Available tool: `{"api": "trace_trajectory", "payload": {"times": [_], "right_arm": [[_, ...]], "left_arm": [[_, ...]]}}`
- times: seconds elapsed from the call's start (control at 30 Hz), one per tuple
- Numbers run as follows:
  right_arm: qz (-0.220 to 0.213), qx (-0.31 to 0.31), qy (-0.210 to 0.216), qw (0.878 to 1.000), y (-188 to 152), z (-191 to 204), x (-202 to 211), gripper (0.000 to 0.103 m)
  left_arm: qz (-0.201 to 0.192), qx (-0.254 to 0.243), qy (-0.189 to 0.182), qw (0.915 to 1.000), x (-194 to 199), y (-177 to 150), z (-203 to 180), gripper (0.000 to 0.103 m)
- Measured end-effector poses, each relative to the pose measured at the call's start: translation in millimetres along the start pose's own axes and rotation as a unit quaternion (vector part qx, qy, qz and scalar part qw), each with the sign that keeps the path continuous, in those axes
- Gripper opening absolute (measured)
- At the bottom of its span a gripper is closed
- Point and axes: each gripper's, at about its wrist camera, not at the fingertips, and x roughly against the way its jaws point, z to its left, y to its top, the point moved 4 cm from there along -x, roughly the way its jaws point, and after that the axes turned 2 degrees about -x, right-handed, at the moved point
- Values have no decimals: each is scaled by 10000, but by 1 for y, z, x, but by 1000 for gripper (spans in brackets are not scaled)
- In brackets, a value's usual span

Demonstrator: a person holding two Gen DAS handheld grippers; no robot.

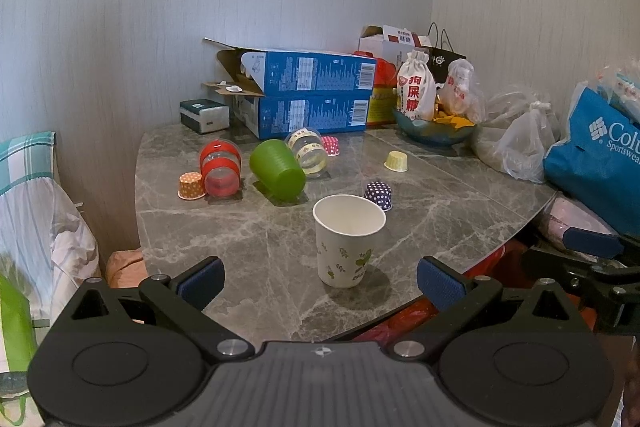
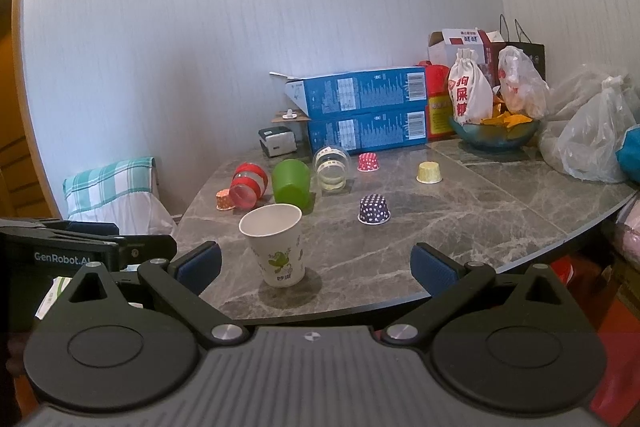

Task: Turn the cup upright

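A white paper cup (image 1: pixel 347 241) with green print stands upright near the front edge of the grey marble table (image 1: pixel 440 227); it also shows in the right wrist view (image 2: pixel 276 245). Behind it a green plastic cup (image 1: pixel 277 170) (image 2: pixel 291 181), a red-banded clear cup (image 1: pixel 220 169) (image 2: pixel 249 185) and a yellow-banded clear cup (image 1: pixel 307 151) (image 2: pixel 331 167) lie on their sides. My left gripper (image 1: pixel 320 283) is open and empty just in front of the paper cup. My right gripper (image 2: pixel 316 269) is open and empty, the paper cup a little ahead on its left side.
Small cupcake liners sit upside down on the table: purple dotted (image 1: pixel 378 195), yellow (image 1: pixel 396 161), pink (image 1: pixel 330 145); an orange one (image 1: pixel 191 185) lies beside the red cup. Blue boxes (image 1: pixel 308 95), a bowl with bags (image 1: pixel 434 131) and plastic bags (image 1: pixel 520 143) crowd the back and right.
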Motion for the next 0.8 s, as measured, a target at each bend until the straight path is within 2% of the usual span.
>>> {"api": "trace_trajectory", "payload": {"times": [0.53, 0.8], "right_arm": [[46, -35, 6, 10000, -2, -2, -3, 102], [81, -62, -4, 9999, -4, -6, -5, 102]], "left_arm": [[74, 48, -49, 9999, -7, -3, -4, 103], [-10, 188, -37, 9998, -12, -4, -2, 103]]}}
